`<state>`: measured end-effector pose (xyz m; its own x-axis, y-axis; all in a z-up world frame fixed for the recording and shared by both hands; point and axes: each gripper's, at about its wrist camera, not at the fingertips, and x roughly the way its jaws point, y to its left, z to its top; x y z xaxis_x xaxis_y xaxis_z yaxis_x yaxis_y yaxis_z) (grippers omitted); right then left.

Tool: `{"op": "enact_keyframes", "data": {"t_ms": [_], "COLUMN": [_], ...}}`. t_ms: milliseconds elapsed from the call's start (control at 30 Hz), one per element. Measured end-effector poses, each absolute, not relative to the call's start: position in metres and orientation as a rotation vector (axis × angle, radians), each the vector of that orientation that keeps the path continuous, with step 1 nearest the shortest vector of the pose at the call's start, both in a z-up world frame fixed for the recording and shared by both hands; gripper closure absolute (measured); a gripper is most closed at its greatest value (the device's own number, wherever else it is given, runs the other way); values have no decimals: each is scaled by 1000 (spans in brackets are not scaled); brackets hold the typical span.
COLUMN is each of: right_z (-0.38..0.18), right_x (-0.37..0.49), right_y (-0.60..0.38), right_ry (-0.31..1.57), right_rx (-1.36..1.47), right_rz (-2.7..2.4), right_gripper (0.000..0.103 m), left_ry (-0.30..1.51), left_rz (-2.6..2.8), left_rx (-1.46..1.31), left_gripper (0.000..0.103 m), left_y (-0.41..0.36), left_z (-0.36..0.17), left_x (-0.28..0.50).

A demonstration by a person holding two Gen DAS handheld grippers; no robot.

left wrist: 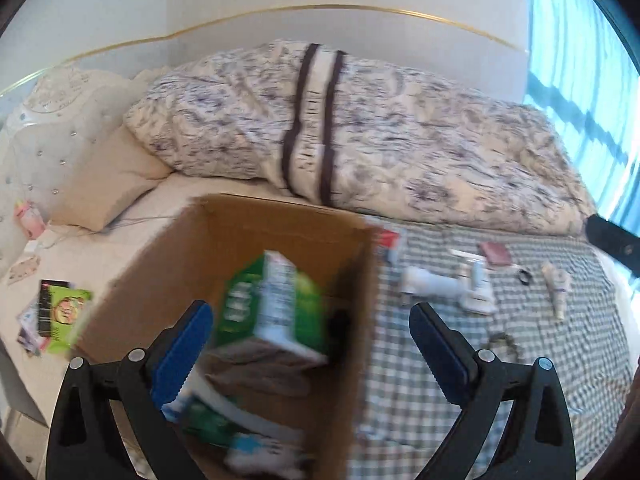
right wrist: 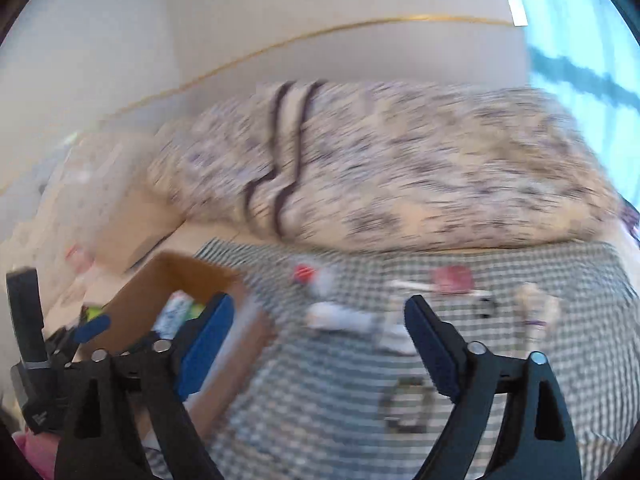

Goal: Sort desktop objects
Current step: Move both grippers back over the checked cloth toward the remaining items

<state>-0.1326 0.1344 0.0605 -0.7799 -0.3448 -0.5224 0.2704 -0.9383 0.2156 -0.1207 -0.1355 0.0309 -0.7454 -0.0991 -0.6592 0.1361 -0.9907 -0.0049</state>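
Left gripper (left wrist: 310, 332) open above box (left wrist: 192, 256); carton (left wrist: 272, 304) between fingers, contact unclear. Right gripper (right wrist: 318, 320) open, empty; cloth (right wrist: 328, 400) at 6 o'clock.

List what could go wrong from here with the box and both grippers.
1. The green carton sits tilted in the cardboard box, blurred, so it may land badly on the packs below.
2. The open left gripper hangs over the box rim and could knock it.
3. The open right gripper view is smeared, so reaching for the white tube may miss.
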Motion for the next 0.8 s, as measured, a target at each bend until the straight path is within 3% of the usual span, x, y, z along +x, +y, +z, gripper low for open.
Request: {"op": "enact_keyframes", "data": {"t_ms": [233,533,800], "right_z": [12,-21,-38], "right_x": [-100,-99,-152], "right_y": [248,310,319], "right_ry": [-9,-47,-58], "right_rx": [1003,1134,1181], "right_rz": [-2956,-2931,-2884], "right_gripper": [6,6,6], "left_ry": [70,-6,-22], "left_rz": [-2871,-2901,-2841], "left_rx": [1180,1306,1381], "left_gripper": [2,2,2], "left_y": [-53,40,64], "left_z": [5,-45,-86], "left_x": [-118,-132,-169]}}
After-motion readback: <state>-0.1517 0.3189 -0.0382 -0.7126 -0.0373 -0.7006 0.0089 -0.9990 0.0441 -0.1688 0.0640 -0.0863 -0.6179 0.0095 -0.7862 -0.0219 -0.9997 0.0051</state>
